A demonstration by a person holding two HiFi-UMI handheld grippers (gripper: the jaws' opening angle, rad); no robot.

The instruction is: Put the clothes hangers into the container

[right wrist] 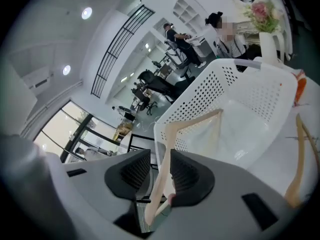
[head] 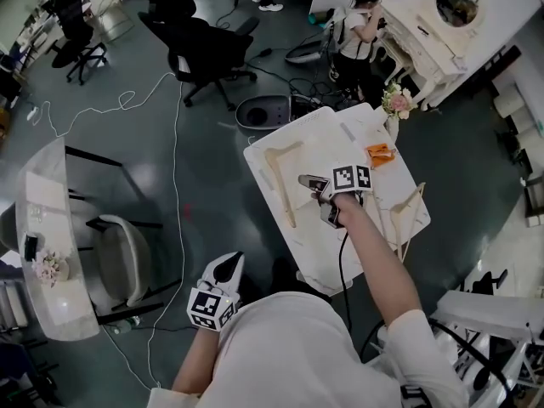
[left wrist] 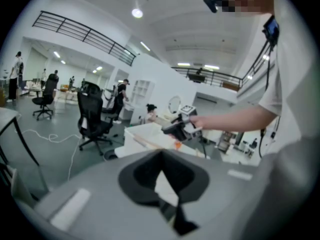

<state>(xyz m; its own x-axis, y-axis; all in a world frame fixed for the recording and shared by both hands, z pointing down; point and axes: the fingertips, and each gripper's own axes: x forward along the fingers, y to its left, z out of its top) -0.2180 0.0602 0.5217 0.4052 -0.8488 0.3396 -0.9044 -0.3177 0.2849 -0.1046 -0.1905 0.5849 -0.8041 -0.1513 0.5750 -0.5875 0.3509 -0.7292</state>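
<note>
Resting in the perforated container (right wrist: 227,84), a wooden hanger (right wrist: 192,125) passes between the parted jaws of the right gripper (right wrist: 160,158); a second hanger (head: 406,215) lies outside on the table (head: 387,187); the left gripper (left wrist: 161,155) hangs closed, empty.

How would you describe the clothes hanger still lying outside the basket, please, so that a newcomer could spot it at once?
Find the white table in front of the person and look along its right edge. There lies a pale wooden hanger on the bare tabletop. The only other hanger lies inside the white perforated basket on the table's left half.
</note>
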